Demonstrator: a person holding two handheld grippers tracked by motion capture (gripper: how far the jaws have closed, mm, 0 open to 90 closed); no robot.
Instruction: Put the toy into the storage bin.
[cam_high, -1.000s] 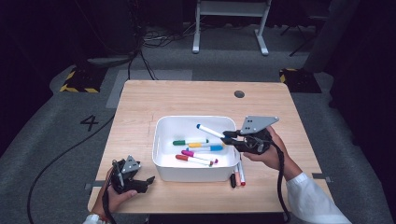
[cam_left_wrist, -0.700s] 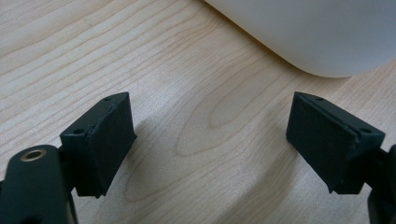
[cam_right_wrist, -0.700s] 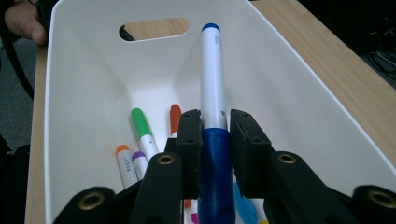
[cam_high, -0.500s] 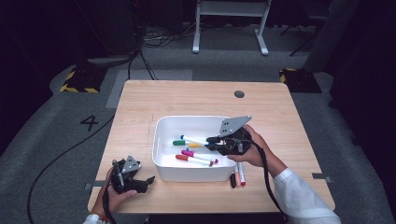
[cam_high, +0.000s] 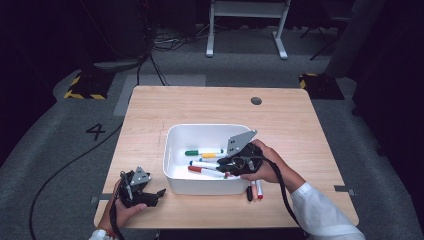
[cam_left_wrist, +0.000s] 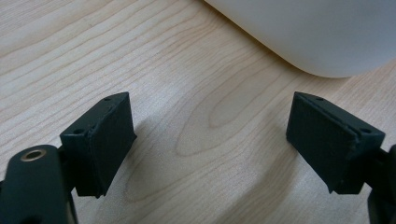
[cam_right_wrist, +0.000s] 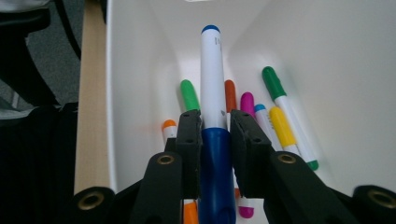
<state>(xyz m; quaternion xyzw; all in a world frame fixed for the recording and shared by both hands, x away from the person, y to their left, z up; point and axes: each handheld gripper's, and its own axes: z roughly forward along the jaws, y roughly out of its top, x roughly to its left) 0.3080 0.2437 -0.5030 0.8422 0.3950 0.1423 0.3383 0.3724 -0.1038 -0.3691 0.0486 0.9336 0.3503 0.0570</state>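
Since half a second ago the right tongs (cam_right_wrist: 215, 123) have dropped lower into the bin (cam_high: 172, 165), marker carried along; a second ago they hung over the bin's 3 o'clock rim. Left tongs (cam_left_wrist: 212, 140) unchanged.

Right tongs: pressed on a blue marker (cam_right_wrist: 212, 88), pinching it where the blue cap meets the white barrel. Barrel points away from the camera, blue end plug farthest. In the high view the right tongs (cam_high: 235, 163) sit just inside the bin's 3 o'clock wall, over the other pens.

Left tongs: spread wide, nothing between them, low over bare wood. In the high view they rest at 7 o'clock on the surface (cam_high: 150, 107), apart from the bin's near left corner.

Outward: in the bin lie loose pens: green (cam_right_wrist: 188, 94), orange (cam_right_wrist: 229, 94), magenta (cam_right_wrist: 247, 103), yellow (cam_right_wrist: 279, 125), a longer green-capped one (cam_right_wrist: 280, 100). Two or three more pens (cam_high: 254, 189) lie on the wood just outside the bin's 5 o'clock corner.

Handling, judged: marker is light, stiff, smooth plastic, round, so likely to roll or twist in a pinch. Not fragile. Best hold looks like mid-length, across the barrel; the present hold near the cap leaves the long end free to swing.
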